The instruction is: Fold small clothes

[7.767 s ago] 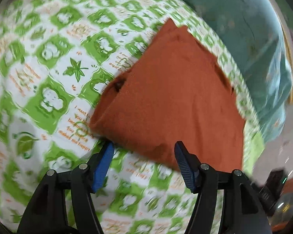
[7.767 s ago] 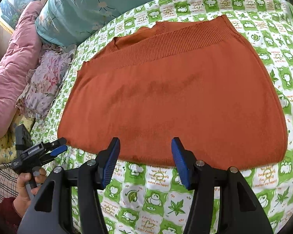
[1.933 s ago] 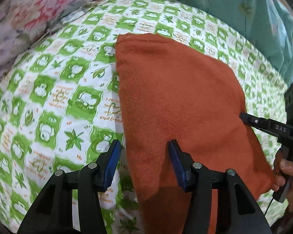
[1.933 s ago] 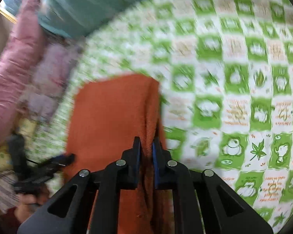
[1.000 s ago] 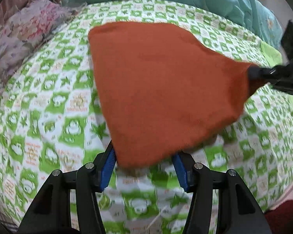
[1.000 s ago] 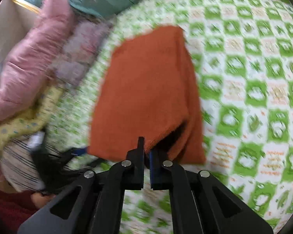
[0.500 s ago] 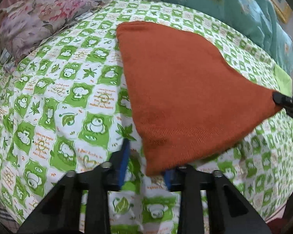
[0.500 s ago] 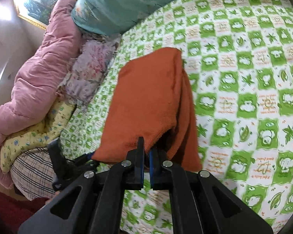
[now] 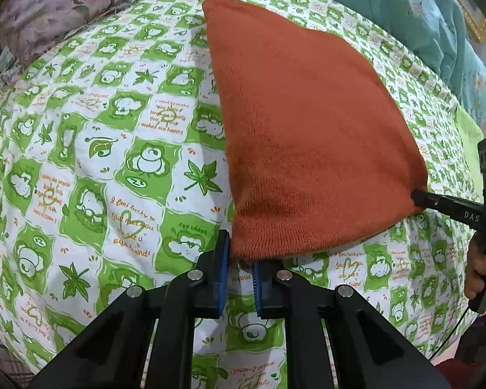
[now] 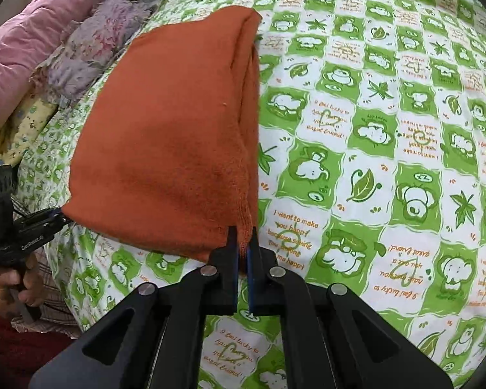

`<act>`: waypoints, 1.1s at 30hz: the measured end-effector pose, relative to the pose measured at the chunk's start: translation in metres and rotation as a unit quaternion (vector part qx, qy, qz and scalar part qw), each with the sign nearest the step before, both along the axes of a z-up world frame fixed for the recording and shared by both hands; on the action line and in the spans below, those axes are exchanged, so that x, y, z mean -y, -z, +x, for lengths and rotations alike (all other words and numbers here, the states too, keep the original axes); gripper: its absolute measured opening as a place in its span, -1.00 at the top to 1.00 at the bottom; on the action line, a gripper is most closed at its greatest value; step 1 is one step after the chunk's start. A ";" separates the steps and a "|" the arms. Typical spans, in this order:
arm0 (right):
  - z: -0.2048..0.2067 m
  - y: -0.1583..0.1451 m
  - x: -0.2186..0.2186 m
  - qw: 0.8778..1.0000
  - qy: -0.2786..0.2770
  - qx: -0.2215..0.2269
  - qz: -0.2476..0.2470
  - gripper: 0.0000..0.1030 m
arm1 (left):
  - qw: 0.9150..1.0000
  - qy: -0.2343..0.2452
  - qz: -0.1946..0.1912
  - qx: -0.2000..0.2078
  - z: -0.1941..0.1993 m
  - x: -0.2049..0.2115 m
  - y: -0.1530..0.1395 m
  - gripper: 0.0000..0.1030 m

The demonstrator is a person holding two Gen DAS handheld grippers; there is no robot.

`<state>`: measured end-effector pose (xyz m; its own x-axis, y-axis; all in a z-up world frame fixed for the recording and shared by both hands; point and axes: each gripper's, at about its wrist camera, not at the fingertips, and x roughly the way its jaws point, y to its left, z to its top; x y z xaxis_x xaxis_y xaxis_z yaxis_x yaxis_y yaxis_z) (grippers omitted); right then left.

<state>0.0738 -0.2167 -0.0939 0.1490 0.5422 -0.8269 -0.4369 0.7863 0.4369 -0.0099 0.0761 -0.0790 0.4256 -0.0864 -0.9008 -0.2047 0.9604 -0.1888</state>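
The folded rust-orange knit garment (image 9: 307, 136) lies on the bed, on a green-and-white checked bedsheet (image 9: 90, 149) printed with small animals, leaves and orange lettering. No box, basket or other container is in either view.

The left tool (image 9: 239, 267) has just been closing its jaws, and the garment's near left corner sits between the blue pads; whether they press the knit firmly I cannot tell, though cloth fills the narrow gap. The right tool (image 10: 240, 243) is clamped tight on the near right corner, where several stacked layers and a stitched hem meet. In the left wrist view the right tool's black finger tips (image 9: 419, 198) bite that same corner, a hand (image 9: 479, 269) wrapped round the handle below.

Edges — the garment's left side runs as a clean fold line away from the left tool to a rounded far corner; the right side shows loose layered edges, slightly parted. The near edge sags a little between the two tools.

Room: bare sheet spreads wide to the right of the garment and to its left. Farther off lie a floral pillow (image 10: 94, 45), a pink quilt (image 10: 26, 35) and a teal duvet (image 9: 414, 13), all clear of the garment.
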 end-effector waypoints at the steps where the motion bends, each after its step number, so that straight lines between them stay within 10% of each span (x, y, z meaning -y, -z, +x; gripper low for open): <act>1: 0.000 -0.001 0.000 1.000 0.001 -0.004 -0.002 0.92 | 1.000 0.004 -0.001 -0.002 0.000 0.000 -0.001 0.78; 16: 0.010 -0.056 0.018 0.995 0.069 -0.008 0.078 0.59 | 0.995 0.065 -0.054 0.049 -0.014 -0.015 -0.066 0.72; 21: 0.031 -0.055 -0.029 0.994 0.035 -0.010 0.101 0.59 | 0.991 0.084 -0.083 0.057 0.022 0.004 -0.056 0.71; 25: 0.041 -0.024 -0.044 0.999 0.035 -0.021 0.035 0.74 | 0.996 0.071 -0.049 -0.016 0.039 0.002 -0.009 0.88; 27: 0.047 -0.010 -0.039 0.998 0.047 -0.025 0.043 1.00 | 0.995 0.057 -0.079 -0.006 0.038 -0.007 -0.006 0.87; 33: 0.037 -0.027 -0.026 0.997 0.046 -0.015 0.063 0.93 | 0.995 0.065 -0.074 -0.008 0.029 -0.004 -0.019 0.81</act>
